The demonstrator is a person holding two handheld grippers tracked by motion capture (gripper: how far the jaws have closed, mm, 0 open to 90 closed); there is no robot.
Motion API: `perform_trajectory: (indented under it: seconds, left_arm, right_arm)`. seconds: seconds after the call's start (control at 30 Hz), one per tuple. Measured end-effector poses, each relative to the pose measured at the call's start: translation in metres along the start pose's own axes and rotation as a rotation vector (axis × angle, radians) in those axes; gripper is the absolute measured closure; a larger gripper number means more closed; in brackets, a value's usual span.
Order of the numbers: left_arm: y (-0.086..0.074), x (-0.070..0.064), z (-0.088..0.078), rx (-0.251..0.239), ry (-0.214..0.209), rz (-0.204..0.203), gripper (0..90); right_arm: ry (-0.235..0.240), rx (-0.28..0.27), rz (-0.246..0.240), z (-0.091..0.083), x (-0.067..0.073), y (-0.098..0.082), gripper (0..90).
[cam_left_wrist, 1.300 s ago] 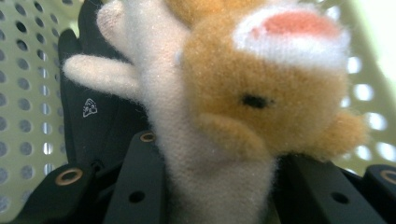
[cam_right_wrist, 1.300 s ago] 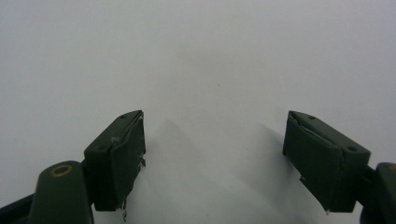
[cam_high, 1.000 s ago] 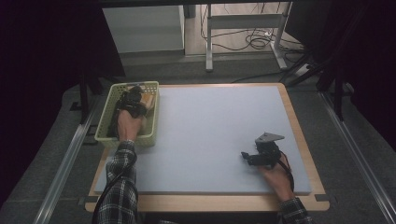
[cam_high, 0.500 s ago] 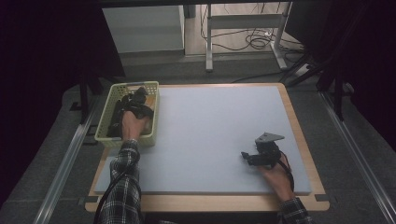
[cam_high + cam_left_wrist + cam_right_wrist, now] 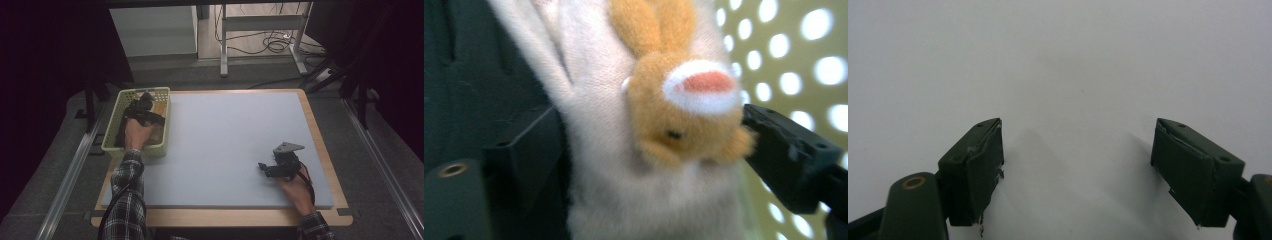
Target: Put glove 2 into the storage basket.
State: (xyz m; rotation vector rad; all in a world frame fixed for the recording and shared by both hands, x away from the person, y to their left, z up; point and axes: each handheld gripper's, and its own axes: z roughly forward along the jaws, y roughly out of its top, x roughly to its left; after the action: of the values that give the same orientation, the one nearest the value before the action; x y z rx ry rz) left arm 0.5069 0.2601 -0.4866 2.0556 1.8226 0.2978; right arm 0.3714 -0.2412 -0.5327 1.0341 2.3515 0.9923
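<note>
Bunny (image 5: 674, 125) lies in the basket (image 5: 111, 145) at ten o'clock, left claw (image 5: 145, 102) just opening wide around it, right claw (image 5: 1078, 175) open, idle at four; next, close and lift.

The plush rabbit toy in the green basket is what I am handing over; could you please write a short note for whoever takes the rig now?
Left claw: inside the green basket, jaws have just been opening and stand either side of the plush rabbit toy; whether the pads press it is unclear.
Right claw: open, holding nothing, resting over the white mat.
Done: left claw has reached the toy.
Left: probably close on the toy and lift it out onto the mat.
</note>
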Motion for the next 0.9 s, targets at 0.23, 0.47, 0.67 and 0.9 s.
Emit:
perform_trajectory:
  seconds: [0.23,0.47,0.67,0.9]
  left_arm:
    - [-0.005,0.011,-0.034,-0.092,-0.040,-0.014,31.1]
    - [-0.014,0.018,-0.023,-0.077,-0.048,-0.011,62.2]
    - [-0.014,0.019,-0.011,-0.071,0.004,-0.017,64.0]
    - [-0.016,0.023,-0.019,-0.099,-0.015,-0.025,52.8]
  right_arm:
    - [-0.002,0.001,-0.002,0.000,0.000,0.000,20.8]
    - [-0.002,0.001,-0.002,0.000,0.000,0.000,20.8]
    - [-0.002,0.001,-0.002,0.000,0.000,0.000,20.7]
    - [-0.002,0.001,-0.001,0.000,0.000,0.000,20.8]
